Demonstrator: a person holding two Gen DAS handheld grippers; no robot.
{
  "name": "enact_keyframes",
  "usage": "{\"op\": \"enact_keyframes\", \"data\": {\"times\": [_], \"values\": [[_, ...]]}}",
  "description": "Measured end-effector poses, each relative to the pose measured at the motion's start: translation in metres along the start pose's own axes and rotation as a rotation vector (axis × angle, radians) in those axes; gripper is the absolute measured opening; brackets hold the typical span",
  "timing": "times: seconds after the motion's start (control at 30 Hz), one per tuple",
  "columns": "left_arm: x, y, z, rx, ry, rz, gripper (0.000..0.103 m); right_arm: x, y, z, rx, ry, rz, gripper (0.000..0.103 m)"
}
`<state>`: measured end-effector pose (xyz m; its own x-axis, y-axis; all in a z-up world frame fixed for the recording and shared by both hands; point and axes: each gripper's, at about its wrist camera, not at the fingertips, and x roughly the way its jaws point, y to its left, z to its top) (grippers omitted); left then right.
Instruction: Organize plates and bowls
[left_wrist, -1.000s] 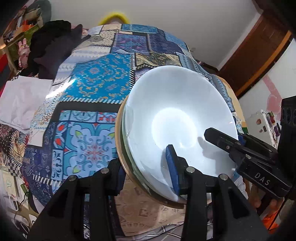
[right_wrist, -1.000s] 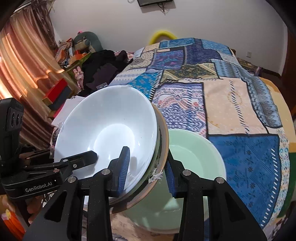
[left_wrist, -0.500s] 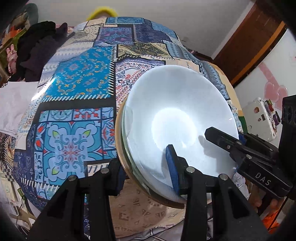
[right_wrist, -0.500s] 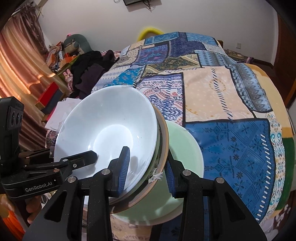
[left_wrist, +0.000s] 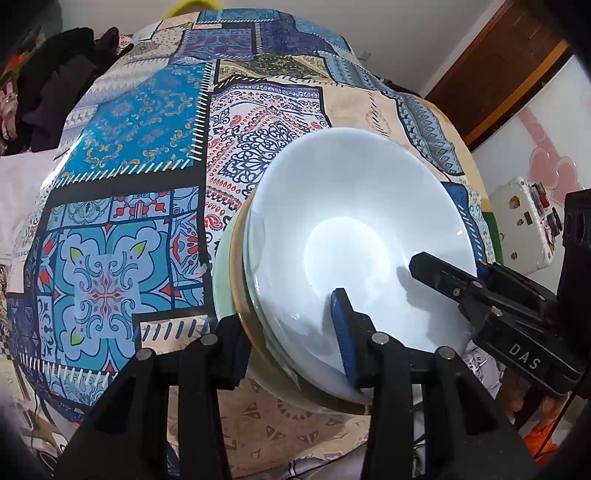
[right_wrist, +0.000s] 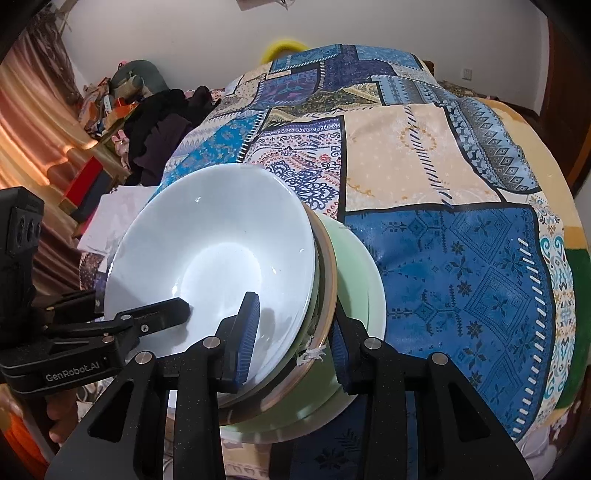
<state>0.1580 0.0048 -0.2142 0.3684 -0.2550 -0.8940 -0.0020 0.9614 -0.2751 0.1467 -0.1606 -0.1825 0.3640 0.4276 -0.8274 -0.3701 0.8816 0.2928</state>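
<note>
While you hold the stack (right_wrist: 321, 284) from both sides, everything hangs on two narrow rim grips. Your left gripper (left_wrist: 291, 332) is clamped on the near left edge, one pad inside the white bowl (left_wrist: 354, 229), the other under the stack. Your right gripper (right_wrist: 291, 332) pinches the opposite edge the same way, its inner pad in the white bowl, its outer one behind the tan-rimmed dish (right_wrist: 328, 295).

That stack sits tilted over the green plate (right_wrist: 365, 280), which lies on the patterned cloth (right_wrist: 461, 258); whether the two already touch I cannot tell.

Watch these risks:

- The white bowl is glossy and leans toward you. If one hand dips ahead of the other, it could slide out of the nest.
- Each pinch spans several rims. Ease one side early and the stack could pivot on the other grip and knock the green plate.
- Your outer fingers sit under the stack. Set it down flat and they may get trapped between the dishes.
- A frayed scrap (right_wrist: 312, 355) clings to the rim by your right gripper; it could snag a pad as you let go.
</note>
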Motion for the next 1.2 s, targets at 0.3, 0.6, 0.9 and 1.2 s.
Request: {"op": "enact_keyframes", "data": {"times": [0.3, 0.6, 0.9, 1.2], "values": [[-0.001, 0.003, -0.002, 0.002, -0.014, -0.025, 0.040, -0.007, 0.000, 0.001, -0.012, -0.020, -0.010, 0.035], [-0.044, 0.005, -0.001, 0.001, -0.130, 0.034, 0.045, -0.063, 0.010, 0.012, -0.030, -0.181, -0.022, 0.047], [-0.139, -0.019, -0.004, 0.059, -0.415, 0.047, 0.053, -0.140, 0.044, 0.019, -0.124, -0.413, 0.005, 0.051], [-0.216, -0.049, -0.027, 0.130, -0.675, 0.068, 0.069, -0.198, 0.069, 0.002, -0.198, -0.618, 0.021, 0.071]]}}
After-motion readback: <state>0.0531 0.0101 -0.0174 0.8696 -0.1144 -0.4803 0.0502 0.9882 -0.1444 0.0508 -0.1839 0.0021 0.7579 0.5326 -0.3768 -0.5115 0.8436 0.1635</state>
